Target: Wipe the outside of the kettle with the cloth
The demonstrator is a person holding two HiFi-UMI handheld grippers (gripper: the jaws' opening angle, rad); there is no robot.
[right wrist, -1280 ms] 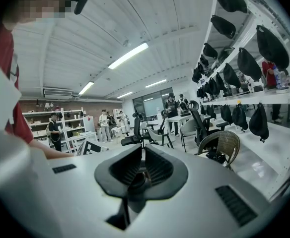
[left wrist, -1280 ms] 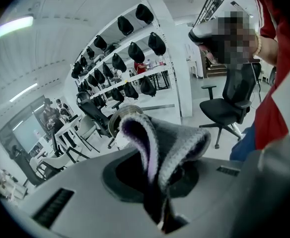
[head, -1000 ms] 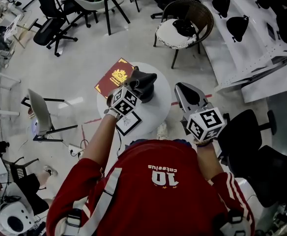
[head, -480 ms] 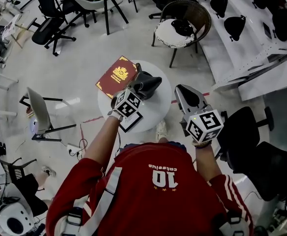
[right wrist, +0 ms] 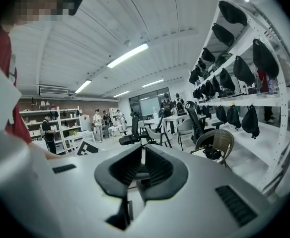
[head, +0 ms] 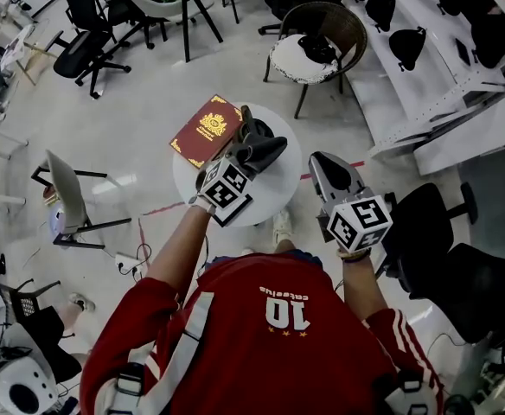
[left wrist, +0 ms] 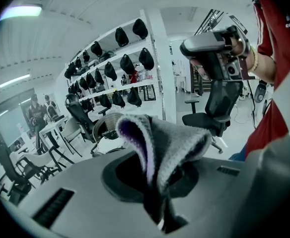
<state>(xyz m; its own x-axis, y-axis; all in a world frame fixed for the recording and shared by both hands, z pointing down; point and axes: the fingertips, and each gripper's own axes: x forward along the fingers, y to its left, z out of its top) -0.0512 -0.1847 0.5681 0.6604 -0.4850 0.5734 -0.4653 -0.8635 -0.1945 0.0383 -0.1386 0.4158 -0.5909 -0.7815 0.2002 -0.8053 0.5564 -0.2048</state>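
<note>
My left gripper (head: 246, 156) is shut on a dark grey cloth (head: 264, 148) above a small round white table (head: 270, 199). In the left gripper view the cloth (left wrist: 170, 143) stands up from between the jaws in a fold, grey outside and purple inside. My right gripper (head: 323, 162) hangs off the table's right side, shut with nothing in it; its jaws (right wrist: 141, 167) meet with no gap. It also appears in the left gripper view as the right gripper (left wrist: 189, 46), top right. No kettle is in sight in any view.
A red book (head: 206, 130) lies on the table's far left edge. A wicker chair (head: 317, 33) stands beyond the table, a black office chair (head: 434, 232) at my right, a white chair (head: 67, 197) at left. Shelves with black bags (head: 425, 50) line the right.
My left gripper with the cloth has shifted slightly to the right over the table. The right gripper has barely moved.
</note>
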